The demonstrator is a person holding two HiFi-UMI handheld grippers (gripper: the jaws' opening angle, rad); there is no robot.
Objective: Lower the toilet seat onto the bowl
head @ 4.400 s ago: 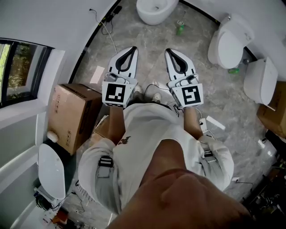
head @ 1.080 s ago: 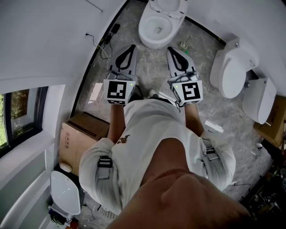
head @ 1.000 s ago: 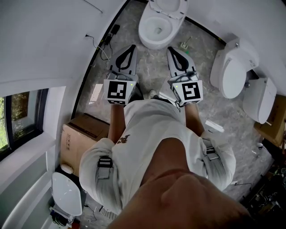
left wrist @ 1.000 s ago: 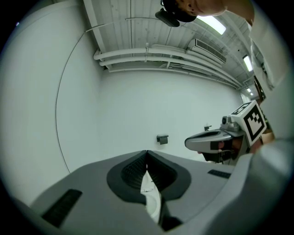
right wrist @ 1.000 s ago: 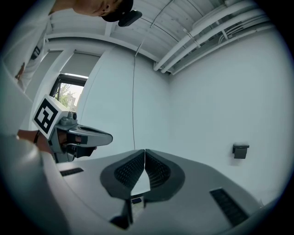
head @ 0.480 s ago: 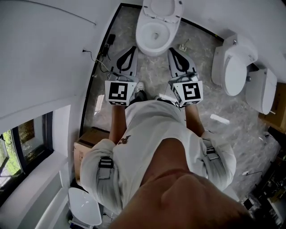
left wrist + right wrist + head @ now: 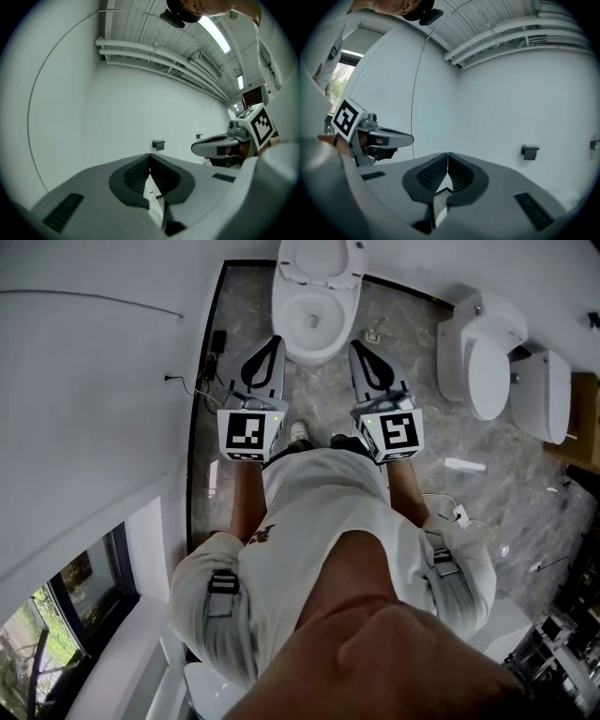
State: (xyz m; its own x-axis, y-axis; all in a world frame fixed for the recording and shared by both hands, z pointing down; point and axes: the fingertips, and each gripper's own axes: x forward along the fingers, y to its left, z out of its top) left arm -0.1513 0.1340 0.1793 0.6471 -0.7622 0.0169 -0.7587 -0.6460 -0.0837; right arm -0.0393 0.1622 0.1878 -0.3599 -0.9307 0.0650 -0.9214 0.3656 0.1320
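Note:
In the head view a white toilet (image 7: 309,320) stands at the top centre against the wall, its seat and lid (image 7: 319,259) raised upright behind the open bowl. My left gripper (image 7: 270,341) points toward the bowl's left side, shut and empty. Shut and empty too, my right gripper (image 7: 357,345) reaches toward the bowl's right side. Both tips stop short of the bowl. In the left gripper view the left gripper (image 7: 149,154) faces a bare white wall with the right gripper (image 7: 220,145) beside it. The right gripper (image 7: 448,153) likewise faces the wall, with the left gripper (image 7: 389,138) at its left.
Two more white toilets (image 7: 478,352) (image 7: 547,395) stand at the upper right. A cable and small box (image 7: 211,352) lie along the left wall's base. A white strip (image 7: 464,465) and a plug (image 7: 457,515) lie on the marble floor (image 7: 431,427). A small wall fitting (image 7: 529,151) is on the far wall.
I have walked forward and turned: the open toilet now lies straight ahead and closer to both gripper tips. The cardboard box at the left has dropped out of view. Both grippers stay shut.

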